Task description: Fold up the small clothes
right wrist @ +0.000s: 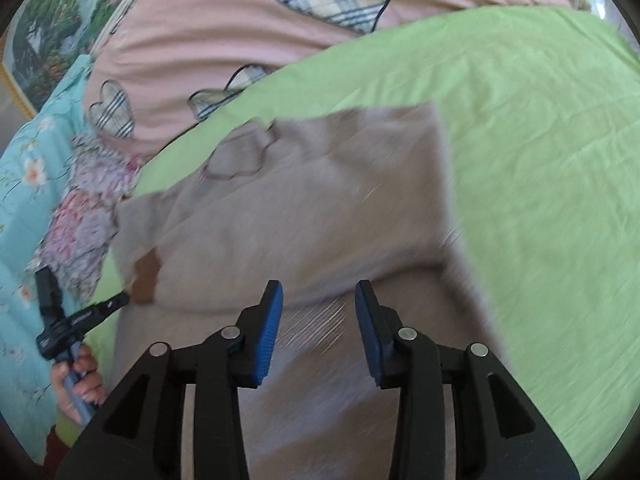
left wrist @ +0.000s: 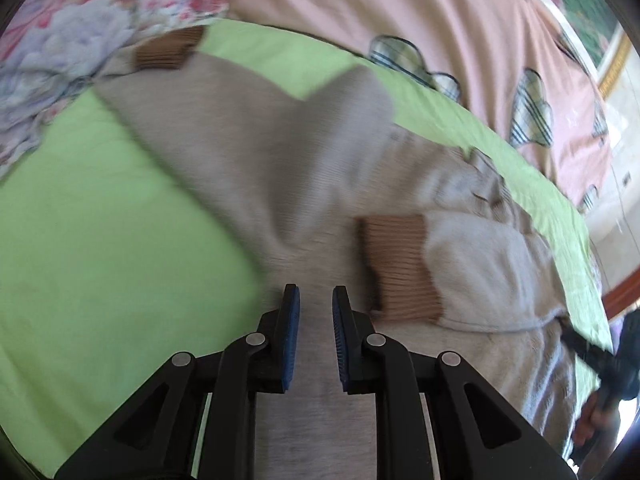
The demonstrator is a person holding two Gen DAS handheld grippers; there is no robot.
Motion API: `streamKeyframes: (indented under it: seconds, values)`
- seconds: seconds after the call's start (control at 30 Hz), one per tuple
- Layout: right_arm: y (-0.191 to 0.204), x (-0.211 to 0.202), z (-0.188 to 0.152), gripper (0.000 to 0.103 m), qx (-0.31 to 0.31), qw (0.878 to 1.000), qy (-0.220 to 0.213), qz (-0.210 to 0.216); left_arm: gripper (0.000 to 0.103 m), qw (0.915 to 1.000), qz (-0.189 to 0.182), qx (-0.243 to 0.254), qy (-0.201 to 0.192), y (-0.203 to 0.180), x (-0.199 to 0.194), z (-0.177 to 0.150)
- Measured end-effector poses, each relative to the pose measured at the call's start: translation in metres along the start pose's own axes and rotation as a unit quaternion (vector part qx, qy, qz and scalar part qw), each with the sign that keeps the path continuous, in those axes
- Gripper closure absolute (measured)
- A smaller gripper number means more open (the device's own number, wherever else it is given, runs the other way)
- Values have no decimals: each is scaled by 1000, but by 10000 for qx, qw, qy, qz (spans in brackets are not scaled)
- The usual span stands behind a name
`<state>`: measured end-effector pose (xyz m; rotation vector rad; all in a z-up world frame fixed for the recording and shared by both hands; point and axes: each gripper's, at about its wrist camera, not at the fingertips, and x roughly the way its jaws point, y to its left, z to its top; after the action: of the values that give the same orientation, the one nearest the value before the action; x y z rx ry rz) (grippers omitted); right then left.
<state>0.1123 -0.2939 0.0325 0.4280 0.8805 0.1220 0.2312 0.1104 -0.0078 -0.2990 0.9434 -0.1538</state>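
Sweater (left wrist: 248, 152), beige knit, lies spread on your green bed sheet (left wrist: 80, 208). Soft, light, floppy: pinch its hem or brown cuff (left wrist: 400, 268). Both hand-held grippers, left (left wrist: 316, 336) and right (right wrist: 318, 332), hover apart, empty.

Bright daylight, motion blur, fisheye warp

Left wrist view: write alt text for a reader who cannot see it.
A beige sweater with brown ribbed cuffs lies spread on a green sheet, one sleeve folded across its body. The left hand-held gripper hovers open over the near fabric, with a pink heart-print quilt behind.
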Motion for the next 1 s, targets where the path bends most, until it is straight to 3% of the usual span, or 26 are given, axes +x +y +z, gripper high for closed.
streamKeyframes:
  seconds: [0.07, 0.33, 0.4, 0.6, 0.7, 0.77, 0.8, 0.83, 0.87, 1.0]
  values:
    - [9, 5, -15, 63, -37, 9998, 170, 101, 83, 9998, 152, -105, -70, 12, -3, 4]
    - [31, 16, -44, 56, -196, 9978, 541, 318, 46, 9937, 927, -549, -296, 74, 4, 55]
    - [33, 14, -46, 56, -215, 9976, 566, 331, 46, 9916, 1027, -741, -273, 94, 14, 76]
    - [42, 15, -50, 55, -278, 9971, 645, 305, 39, 9874, 793, -1294, -442, 145, 37, 139]
    - [46, 18, -52, 55, -336, 9963, 721, 312, 38, 9808, 597, -1768, -562, 166, 46, 158]
    - [46, 20, -53, 55, -343, 9962, 747, 288, 42, 9763, 535, -2004, -617, 178, 52, 168]
    - [46, 21, -53, 55, -347, 9961, 764, 279, 56, 9762, 576, -1992, -633, 180, 53, 172]
    - [46, 22, -54, 55, -341, 9960, 785, 274, 86, 9786, 621, -1860, -623, 178, 54, 175]
    - [46, 23, -54, 55, -332, 9959, 802, 269, 98, 9818, 569, -1718, -569, 174, 55, 177]
    - [46, 22, -53, 55, -296, 9960, 770, 334, 98, 9878, 573, -1118, -920, 138, 26, 163]
